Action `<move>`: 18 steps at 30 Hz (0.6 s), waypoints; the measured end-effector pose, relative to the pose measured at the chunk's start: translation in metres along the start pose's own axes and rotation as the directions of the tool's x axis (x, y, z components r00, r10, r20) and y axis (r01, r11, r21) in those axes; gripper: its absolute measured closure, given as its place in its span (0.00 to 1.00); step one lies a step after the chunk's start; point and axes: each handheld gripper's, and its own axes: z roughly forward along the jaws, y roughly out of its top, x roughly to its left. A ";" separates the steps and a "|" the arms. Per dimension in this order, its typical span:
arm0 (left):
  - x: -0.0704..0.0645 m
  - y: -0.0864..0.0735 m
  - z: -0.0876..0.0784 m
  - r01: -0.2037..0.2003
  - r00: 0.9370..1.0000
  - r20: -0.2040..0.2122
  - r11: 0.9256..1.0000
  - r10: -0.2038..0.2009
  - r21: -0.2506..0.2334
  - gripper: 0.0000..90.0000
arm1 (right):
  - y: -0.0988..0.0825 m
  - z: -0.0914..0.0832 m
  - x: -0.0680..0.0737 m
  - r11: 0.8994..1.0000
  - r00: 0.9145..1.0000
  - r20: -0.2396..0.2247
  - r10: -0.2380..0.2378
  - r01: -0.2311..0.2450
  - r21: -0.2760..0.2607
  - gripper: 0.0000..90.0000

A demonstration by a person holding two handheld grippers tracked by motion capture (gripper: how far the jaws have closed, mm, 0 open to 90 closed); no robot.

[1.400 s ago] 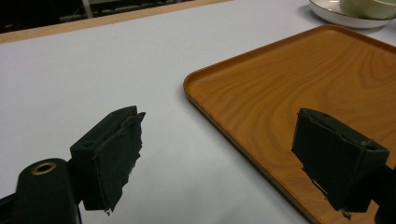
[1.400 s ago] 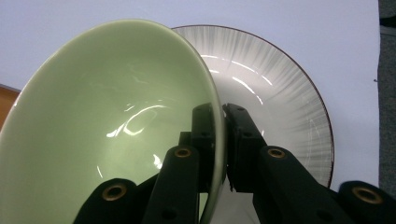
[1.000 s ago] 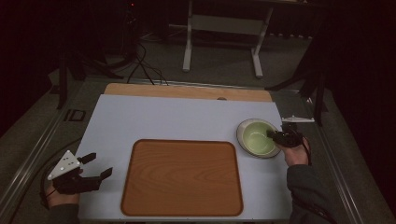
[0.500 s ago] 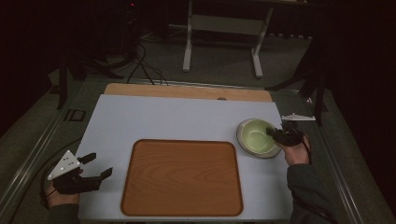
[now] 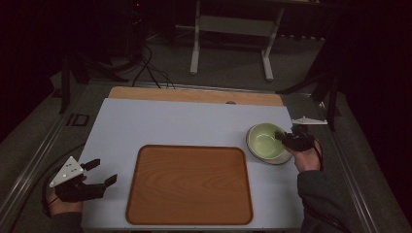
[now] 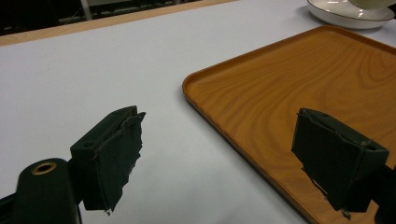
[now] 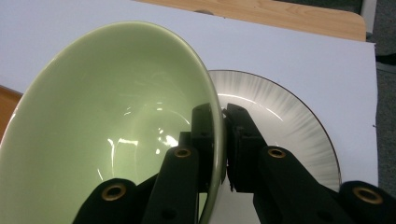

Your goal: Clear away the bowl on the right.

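Observation:
A pale green bowl [image 5: 265,141] [image 7: 107,121] is tilted above a white plate with a dark rim [image 7: 285,121] at the table's right side. My right gripper [image 5: 285,139] [image 7: 223,119] is shut on the bowl's near rim, one jaw inside the bowl and one outside. A wooden tray [image 5: 189,184] [image 6: 303,79] lies empty at the front middle of the table. My left gripper [image 5: 103,171] [image 6: 217,149] stands open just left of the tray's near left corner, with nothing between its jaws. From the left gripper view the plate [image 6: 348,11] lies beyond the tray's far edge.
The white tabletop [image 5: 170,124] has a wooden strip [image 5: 194,95] along its far edge. Beyond it on the dark floor stand a metal frame [image 5: 231,29] and cables [image 5: 145,73]. Rails run along both sides of the table.
The right gripper with the bowl has shifted very slightly towards the left. The left gripper has not moved.

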 end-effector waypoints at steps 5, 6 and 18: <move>0.000 0.000 0.000 -0.001 1.000 0.001 1.000 0.001 0.001 0.18 | 0.001 -0.002 0.005 1.000 1.000 -0.016 0.001 -0.002 -0.018 0.92; 0.000 0.000 0.000 -0.001 1.000 0.001 1.000 0.001 0.001 0.18 | 0.001 -0.002 0.006 1.000 1.000 -0.021 0.002 -0.002 -0.021 0.92; 0.000 0.000 0.000 0.000 1.000 0.003 1.000 0.000 0.001 0.18 | 0.006 -0.002 0.016 0.999 0.999 -0.054 -0.006 0.003 -0.039 0.92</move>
